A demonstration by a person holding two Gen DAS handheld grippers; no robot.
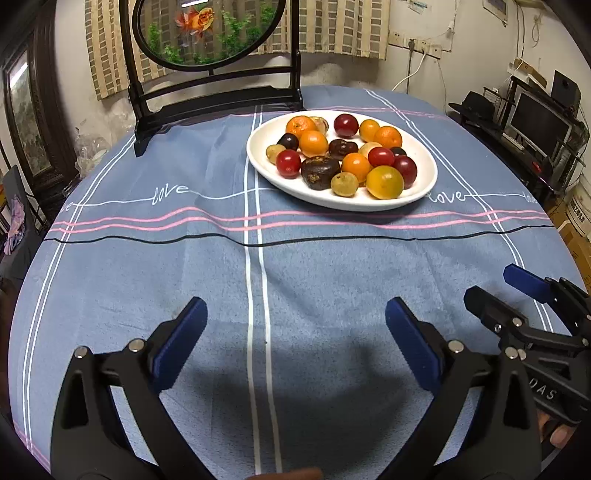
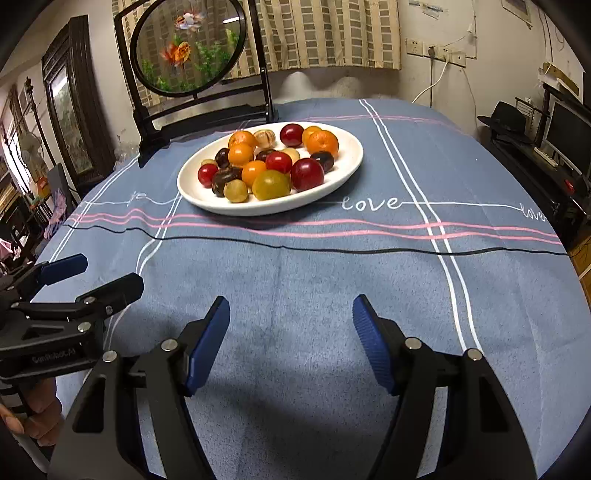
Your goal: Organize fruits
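Both hand-held grippers, left (image 1: pixel 295 317) and right (image 2: pixel 291 314), wide, empty, short of fruit plate (image 1: pixel 266 166).

The tablecloth (image 2: pixel 332 280) reads "love"; a tool (image 1: pixel 532 295), "DAS".

Pretty dim indoor light from overhead, soft dark shadows pooling on the tabletop (image 1: pixel 314 280) up close, heavy fisheye bending and black vignetting at the corners.

wall: white, checked curtain (image 2: pixel 325 33) | furniture: dark framed goldfish screen (image 2: pixel 188 48), shelf with monitor (image 1: pixel 539 122) | light: dim
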